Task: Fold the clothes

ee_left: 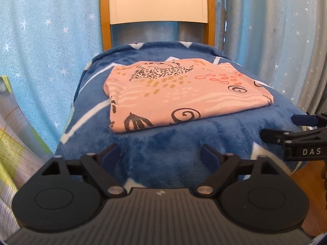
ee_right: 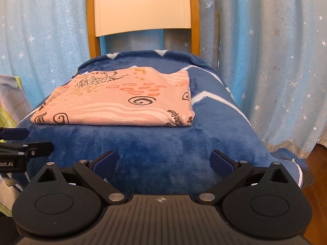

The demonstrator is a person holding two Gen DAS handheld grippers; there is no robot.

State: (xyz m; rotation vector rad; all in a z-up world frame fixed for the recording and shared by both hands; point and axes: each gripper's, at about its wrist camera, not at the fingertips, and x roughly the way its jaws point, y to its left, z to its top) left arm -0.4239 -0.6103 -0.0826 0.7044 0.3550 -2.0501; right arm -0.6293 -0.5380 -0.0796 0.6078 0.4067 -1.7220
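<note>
Pink patterned garment (ee_left: 179, 94) lies folded into a flat rectangle on the blue blanket (ee_left: 167, 147) draped over the chair (ee_left: 159, 2), well ahead of both sets of jaws. Left gripper (ee_left: 161, 155) and right gripper (ee_right: 163, 161) hang spread wide and hold nothing, likely because the fold looks finished.

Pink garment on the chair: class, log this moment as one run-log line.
pink garment: folded flat on blue blanket | left gripper: open, empty | right gripper: open, empty | both short of garment
</note>
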